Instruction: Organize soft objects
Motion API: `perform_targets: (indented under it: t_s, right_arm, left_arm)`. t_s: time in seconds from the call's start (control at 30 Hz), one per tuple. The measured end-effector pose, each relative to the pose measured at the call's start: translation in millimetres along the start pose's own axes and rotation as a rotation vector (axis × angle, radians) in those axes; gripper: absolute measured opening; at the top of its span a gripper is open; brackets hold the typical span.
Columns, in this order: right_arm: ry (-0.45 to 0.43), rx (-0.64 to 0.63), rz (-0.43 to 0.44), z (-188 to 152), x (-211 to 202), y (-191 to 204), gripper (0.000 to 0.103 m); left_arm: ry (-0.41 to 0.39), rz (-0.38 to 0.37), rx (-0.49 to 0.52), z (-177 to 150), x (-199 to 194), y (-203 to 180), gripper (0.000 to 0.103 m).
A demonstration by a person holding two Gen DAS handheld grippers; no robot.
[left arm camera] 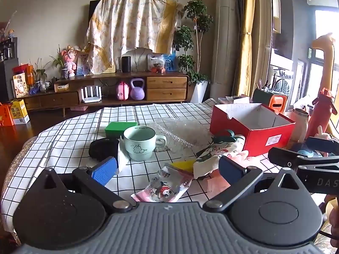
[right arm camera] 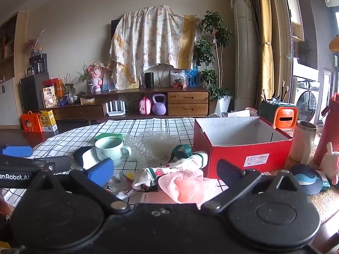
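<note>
Both claws, left claw (left arm camera: 167,170) and right claw (right arm camera: 165,172), spread empty; mug (left arm camera: 139,142) hides black cloth (left arm camera: 103,148).

A long wooden cabinet (right arm camera: 146,103) stood against the pale wall (right arm camera: 74,31) — yellow curtains (right arm camera: 266,42) and bright windows (left arm camera: 324,42) to its right.

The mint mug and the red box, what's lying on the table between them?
Crumpled clear bubble wrap fills the stretch between the mint mug and the red box; both wrist views show it.
</note>
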State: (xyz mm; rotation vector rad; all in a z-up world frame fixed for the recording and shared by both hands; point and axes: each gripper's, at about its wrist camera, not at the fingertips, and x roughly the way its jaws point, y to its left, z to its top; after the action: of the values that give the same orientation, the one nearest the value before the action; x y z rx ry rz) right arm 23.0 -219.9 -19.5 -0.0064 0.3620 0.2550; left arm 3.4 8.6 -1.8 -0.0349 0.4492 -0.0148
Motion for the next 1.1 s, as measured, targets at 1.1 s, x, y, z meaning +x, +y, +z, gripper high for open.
perform_targets:
  t_s: [1.1]
  right_arm:
    - [-0.013, 0.017, -0.008, 3.0, -6.6, -1.6, 0.103]
  left_arm:
    - [-0.031, -0.051, -0.019, 3.0, -5.4, 7.3, 0.103]
